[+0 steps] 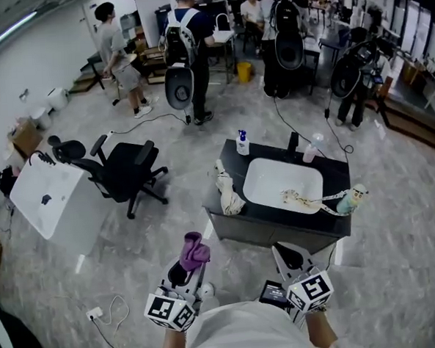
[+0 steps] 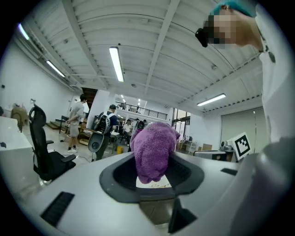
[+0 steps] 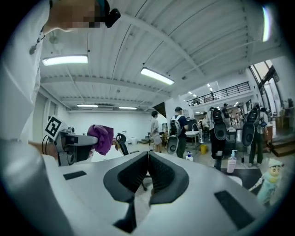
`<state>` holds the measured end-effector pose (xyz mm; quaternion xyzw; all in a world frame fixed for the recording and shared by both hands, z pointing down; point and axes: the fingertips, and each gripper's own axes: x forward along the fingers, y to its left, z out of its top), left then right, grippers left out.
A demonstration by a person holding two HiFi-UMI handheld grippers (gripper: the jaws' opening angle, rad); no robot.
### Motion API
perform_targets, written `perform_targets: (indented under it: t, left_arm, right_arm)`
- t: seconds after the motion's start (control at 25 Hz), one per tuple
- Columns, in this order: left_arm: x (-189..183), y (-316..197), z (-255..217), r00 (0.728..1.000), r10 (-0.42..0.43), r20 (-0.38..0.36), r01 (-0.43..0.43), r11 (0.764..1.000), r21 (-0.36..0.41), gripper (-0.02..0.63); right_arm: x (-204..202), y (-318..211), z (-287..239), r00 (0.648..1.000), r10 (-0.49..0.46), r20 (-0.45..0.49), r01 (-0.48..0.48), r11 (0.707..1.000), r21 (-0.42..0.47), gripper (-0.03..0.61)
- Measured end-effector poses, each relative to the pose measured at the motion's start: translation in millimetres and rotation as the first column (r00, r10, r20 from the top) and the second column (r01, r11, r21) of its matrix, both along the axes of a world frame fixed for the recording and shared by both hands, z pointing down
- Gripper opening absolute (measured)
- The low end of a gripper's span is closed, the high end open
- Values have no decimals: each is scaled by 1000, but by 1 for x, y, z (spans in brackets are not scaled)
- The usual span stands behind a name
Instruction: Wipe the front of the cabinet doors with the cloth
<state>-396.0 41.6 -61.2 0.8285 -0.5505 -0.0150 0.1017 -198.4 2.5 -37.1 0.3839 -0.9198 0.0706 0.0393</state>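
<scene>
My left gripper is shut on a purple cloth, which bunches up above its jaws. In the left gripper view the cloth fills the gap between the jaws and hides what lies ahead. The right gripper is held beside it, jaws closed together with nothing between them. From the right gripper view the cloth shows at the left. Both grippers are raised close to my body, short of the dark sink cabinet, whose front faces me.
The cabinet top carries a white basin, a crumpled pale cloth, a soap bottle, a pink bottle and a doll figure. A black office chair and white table stand left. Several people stand behind.
</scene>
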Motion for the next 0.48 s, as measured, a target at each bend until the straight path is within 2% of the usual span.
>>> perform_targets:
  t: [0.12, 0.2, 0.36, 0.48]
  left_arm:
    - [-11, 14, 6, 1000, -25, -5, 25, 1000, -14, 152]
    - [-19, 17, 12, 1000, 4, -18, -5, 1000, -26, 152]
    - [-29, 8, 14, 987, 141, -79, -143, 990, -17, 152]
    - [-37, 9, 8, 961, 262, -86, -261, 965, 25, 152]
  right_arm:
    - [-2, 6, -4, 999, 14, 50, -13, 1000, -20, 26]
    - [-3, 15, -8, 997, 61, 55, -61, 998, -7, 26]
    - [-5, 45, -14, 972, 226, 61, -227, 974, 4, 26]
    - [-15, 69, -13, 935, 350, 47, -350, 937, -10, 26]
